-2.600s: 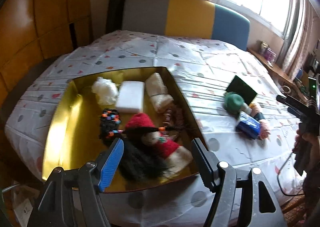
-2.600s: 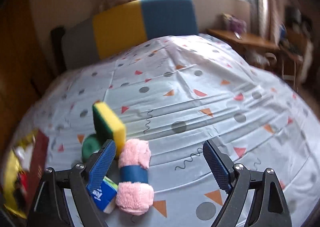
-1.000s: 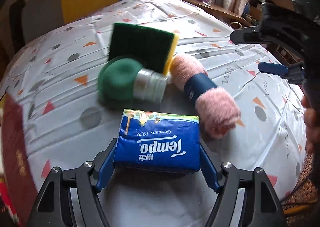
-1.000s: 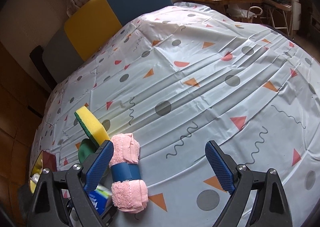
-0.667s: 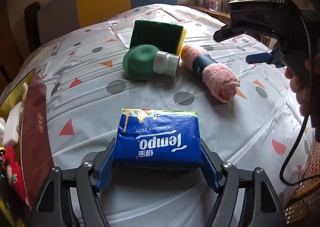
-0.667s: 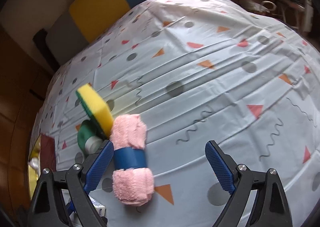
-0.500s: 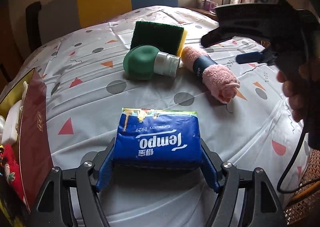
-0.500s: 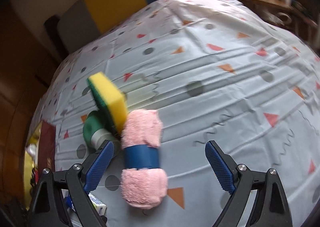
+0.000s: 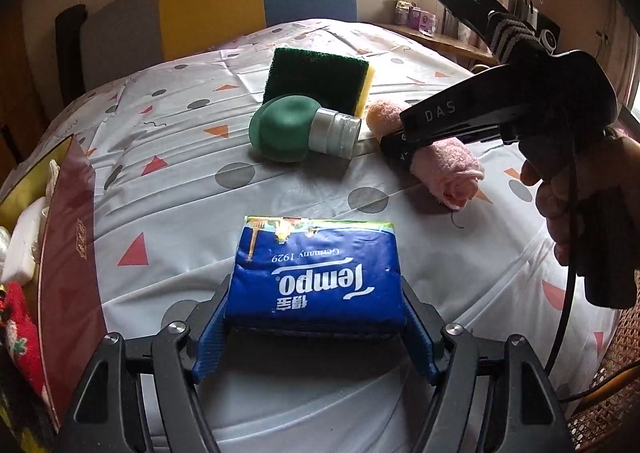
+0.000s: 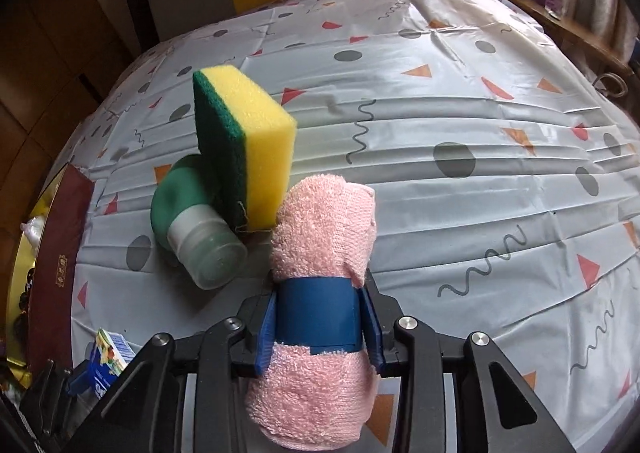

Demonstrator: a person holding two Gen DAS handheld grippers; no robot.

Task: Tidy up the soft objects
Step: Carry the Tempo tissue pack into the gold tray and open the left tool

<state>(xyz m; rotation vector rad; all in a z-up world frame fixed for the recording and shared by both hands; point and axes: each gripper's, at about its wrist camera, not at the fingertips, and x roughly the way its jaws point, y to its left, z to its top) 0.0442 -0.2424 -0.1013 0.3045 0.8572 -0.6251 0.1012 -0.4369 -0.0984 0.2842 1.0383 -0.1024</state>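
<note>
My left gripper (image 9: 314,293) is shut on a blue Tempo tissue pack (image 9: 316,273), held just above the patterned tablecloth (image 9: 180,189). My right gripper (image 10: 318,317) straddles a rolled pink towel (image 10: 320,237). Its jaws are closing, and the blue pads press on the towel's blue band from both sides. In the left wrist view the right gripper (image 9: 400,149) reaches down onto the towel (image 9: 452,169). A green and yellow sponge (image 10: 256,141) stands on edge against a green bottle with a clear cap (image 10: 188,213), just left of the towel.
A gold-lined box with a maroon wall (image 9: 68,221) sits at the left and holds a white bar, a red doll and other soft items. A colour-block chair (image 9: 256,5) stands behind the table. A person's hand (image 9: 568,205) grips the right tool, its cable hanging.
The right gripper has come down over the pink towel, rolled, and drawn its jaws in onto the blue band. The left gripper with the tissue pack drew back from the sponge, then held still.
</note>
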